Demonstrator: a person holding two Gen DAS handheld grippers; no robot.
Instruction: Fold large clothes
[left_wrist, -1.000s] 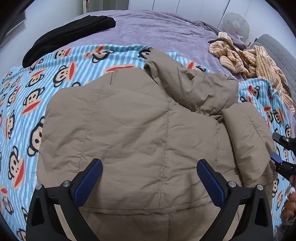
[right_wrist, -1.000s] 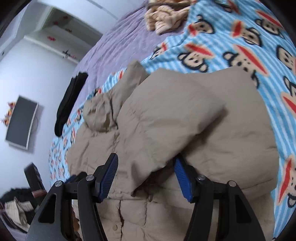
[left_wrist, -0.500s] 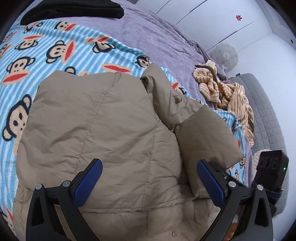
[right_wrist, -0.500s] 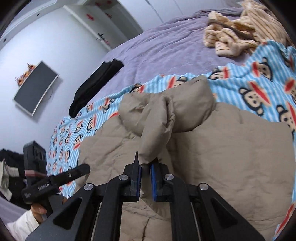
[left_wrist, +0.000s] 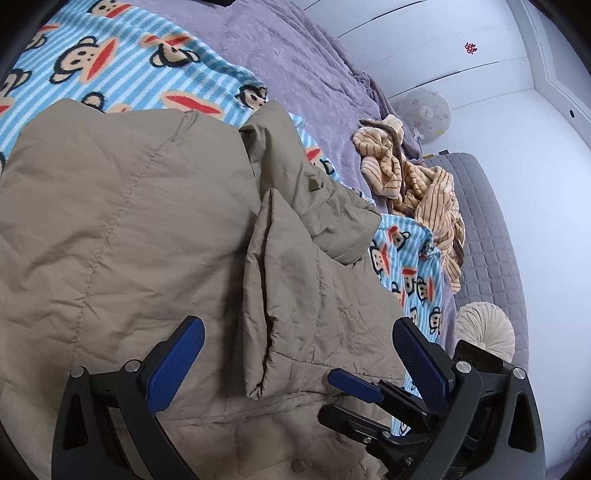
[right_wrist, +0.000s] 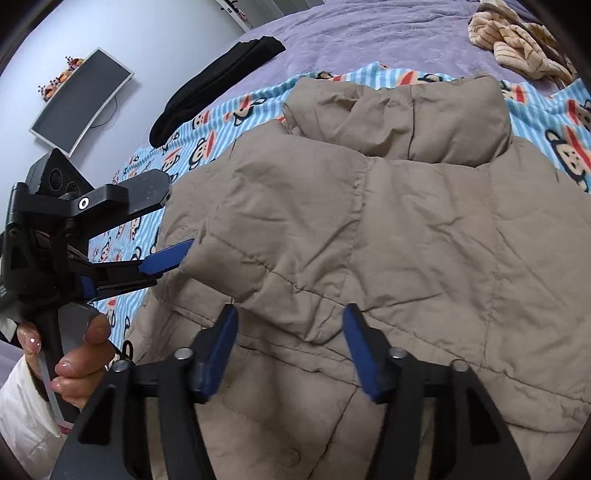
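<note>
jacket: the tan quilted jacket (left_wrist: 122, 229) lies spread on the monkey-print blanket (left_wrist: 122, 48) on the bed; 1 sleeve (left_wrist: 317, 280) is folded inward over the body; its hood (right_wrist: 402, 118) lies bunched at the far end in the right wrist view
hidden: the jacket's near hem runs off the bottom of both views behind the claw frames; the sleeve's cuff end is partly covered by the right claw in the left wrist view
left claw: the left claw (left_wrist: 295, 354) hovers over the jacket's lower body, fingers wide apart, nothing between them; whether they touch the fabric I cannot tell
right claw: the right claw (right_wrist: 290, 343) is parted, holding nothing, the folded sleeve just ahead of its fingers
change: 0.5 s ago the right claw was clamped on the raised sleeve; now the sleeve lies flat and the fingers have spread
around: purple bedspread (left_wrist: 295, 62); striped beige garment (left_wrist: 421, 184) heaped at the blanket's far corner; black garment (right_wrist: 214, 85) at the bed's far side; wall screen (right_wrist: 79, 101)
</note>
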